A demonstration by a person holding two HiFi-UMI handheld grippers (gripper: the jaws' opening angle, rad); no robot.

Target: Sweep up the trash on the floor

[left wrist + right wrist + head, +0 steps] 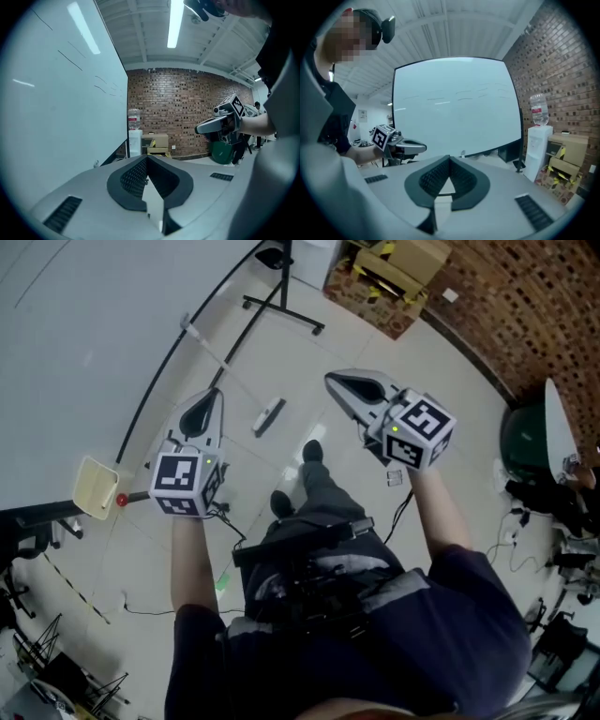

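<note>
Person [375, 615] stands on pale floor [272, 362], brick wall [534, 306] beyond.

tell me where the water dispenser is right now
In the left gripper view the water dispenser stands left of centre against the brick wall, between the edge of the whiteboard and a cardboard box.

The left gripper [147, 159] fills the lower frame, its jaws closed tip to tip with nothing between them. A whiteboard [61, 98] covers the left side. Against the brick wall [183, 108] at centre stands a water dispenser [135, 140]. The right gripper [216, 125] shows at mid-right.
</note>
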